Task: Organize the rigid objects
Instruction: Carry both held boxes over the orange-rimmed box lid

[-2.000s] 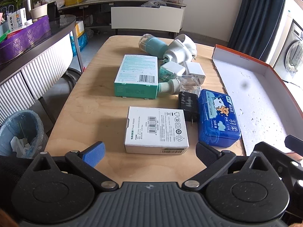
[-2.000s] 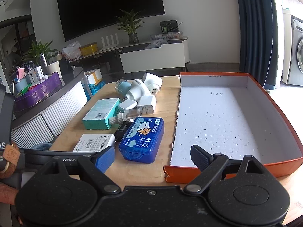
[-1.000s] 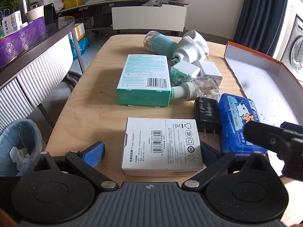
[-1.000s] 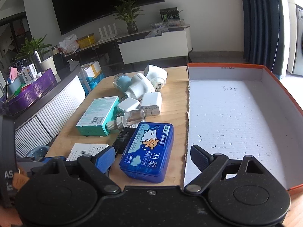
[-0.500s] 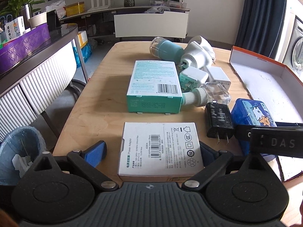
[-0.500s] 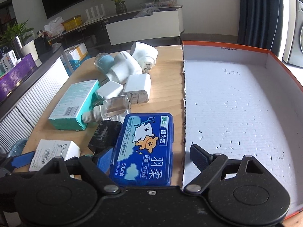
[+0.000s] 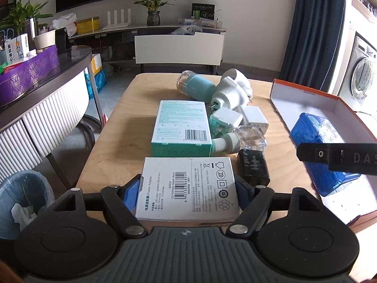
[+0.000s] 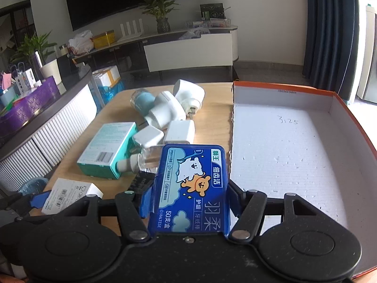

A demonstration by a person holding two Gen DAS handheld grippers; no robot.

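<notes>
- Closing on a white carton (image 7: 188,186), the left tongs (image 7: 187,189) have a blue pad against each long side of it; the carton lies flat on the wooden bench (image 7: 117,141), barcode side up.
- Right tongs (image 8: 186,200) are closing too, and their pads press both sides of a blue case (image 8: 193,188) printed with a cartoon bear. The case looks tilted up off the bench, near the left wall of the orange tray (image 8: 353,118).
- In the left wrist view the same blue case (image 7: 315,139) shows at the near edge of the tray (image 7: 306,92), with one black finger (image 7: 329,153) of the right tongs across it.
- Tray interior is a white foam-like sheet with handwriting in the far part; nothing lies on it.
- Just beyond the white carton lies a teal box (image 7: 181,127), flat, barcode toward the camera.
- A black plug adapter (image 7: 253,167) lies just right of the white carton, close to the right pad of the left tongs; contact cannot be told.
- A clear bottle with a pale cap (image 7: 240,141) lies on its side, cap touching the teal box.
- Two small white chargers (image 7: 226,118) sit side by side behind the bottle.
- Farther back, a teal-and-clear plug-in unit (image 7: 195,86) and two white plug-in units (image 7: 231,96) lie tumbled together.
- A blue bin (image 7: 21,200) stands on the floor left of the bench.
</notes>
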